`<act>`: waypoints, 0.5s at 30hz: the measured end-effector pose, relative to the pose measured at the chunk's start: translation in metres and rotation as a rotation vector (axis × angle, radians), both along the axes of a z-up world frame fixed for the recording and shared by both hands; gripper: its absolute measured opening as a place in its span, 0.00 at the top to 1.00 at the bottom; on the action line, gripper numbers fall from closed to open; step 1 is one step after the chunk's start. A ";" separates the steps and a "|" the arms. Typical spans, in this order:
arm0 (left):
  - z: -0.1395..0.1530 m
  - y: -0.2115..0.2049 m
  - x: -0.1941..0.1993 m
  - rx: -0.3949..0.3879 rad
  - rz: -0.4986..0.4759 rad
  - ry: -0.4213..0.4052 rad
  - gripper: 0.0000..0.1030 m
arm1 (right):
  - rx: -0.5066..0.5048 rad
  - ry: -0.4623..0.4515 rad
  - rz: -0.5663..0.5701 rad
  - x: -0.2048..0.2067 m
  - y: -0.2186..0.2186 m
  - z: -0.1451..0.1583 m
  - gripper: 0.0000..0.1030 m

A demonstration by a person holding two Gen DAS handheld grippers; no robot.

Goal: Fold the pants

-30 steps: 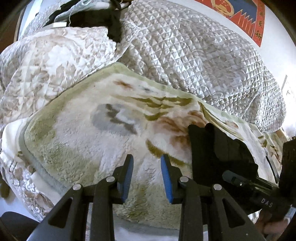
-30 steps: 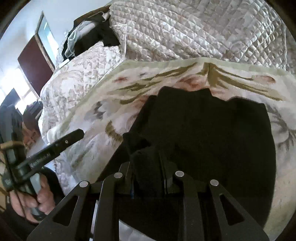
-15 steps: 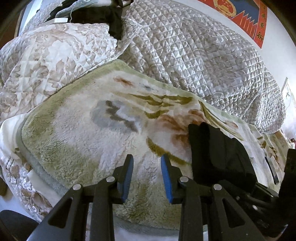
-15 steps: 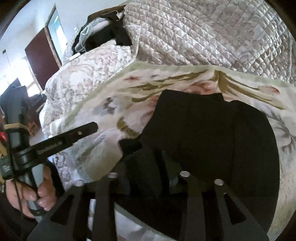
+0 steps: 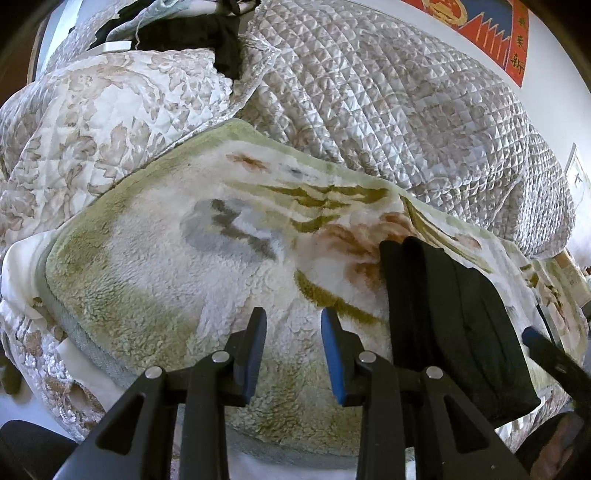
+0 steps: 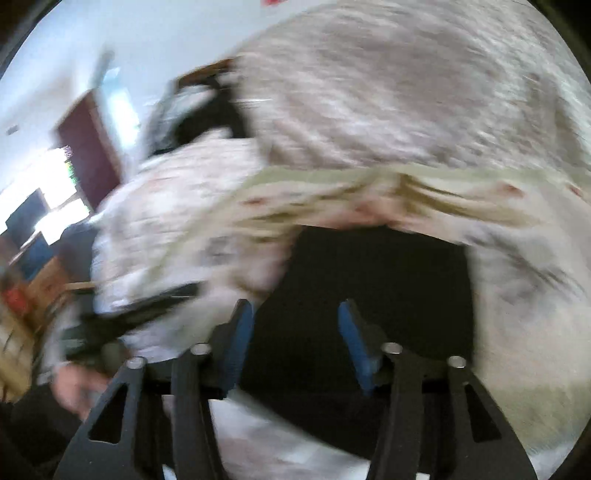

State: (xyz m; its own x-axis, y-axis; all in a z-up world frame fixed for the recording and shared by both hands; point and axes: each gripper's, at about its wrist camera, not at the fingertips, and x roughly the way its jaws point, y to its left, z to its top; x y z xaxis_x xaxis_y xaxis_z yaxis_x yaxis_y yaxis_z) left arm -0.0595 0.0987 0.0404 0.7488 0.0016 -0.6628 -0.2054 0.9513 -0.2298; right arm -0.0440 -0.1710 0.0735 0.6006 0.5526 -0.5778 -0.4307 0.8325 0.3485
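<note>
The black pants (image 5: 450, 314) lie folded in a compact stack on the fleece blanket (image 5: 166, 277), to the right of my left gripper (image 5: 293, 317). That gripper is open and empty above the blanket, its blue pads apart. In the blurred right wrist view the pants (image 6: 373, 280) lie flat as a dark rectangle just ahead of my right gripper (image 6: 295, 314), which is open and holds nothing. A tip of the right gripper shows at the right edge of the left wrist view (image 5: 550, 354).
A grey quilted duvet (image 5: 406, 103) is piled at the back and a floral quilt (image 5: 92, 110) at the left. Dark clothes (image 5: 207, 33) lie at the back. The blanket's front edge (image 5: 258, 439) drops off just below the left gripper.
My right gripper has opened and let go of the pants fold, and is moving fast, so its view is blurred. The pants now lie flat. My left gripper stayed open, barely moving.
</note>
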 end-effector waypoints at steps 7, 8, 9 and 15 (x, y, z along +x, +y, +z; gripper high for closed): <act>0.015 -0.030 0.012 0.039 -0.078 0.007 0.68 | 0.013 0.094 0.047 0.014 -0.007 -0.027 0.76; 0.019 -0.037 0.016 0.042 -0.099 0.009 0.68 | 0.023 0.092 0.062 0.016 -0.006 -0.023 0.76; 0.024 -0.044 0.020 0.043 -0.123 0.008 0.68 | 0.018 0.081 0.056 0.020 -0.009 -0.021 0.76; 0.049 -0.095 0.058 0.072 -0.252 -0.001 0.61 | 0.000 0.068 -0.091 0.071 -0.047 -0.010 0.76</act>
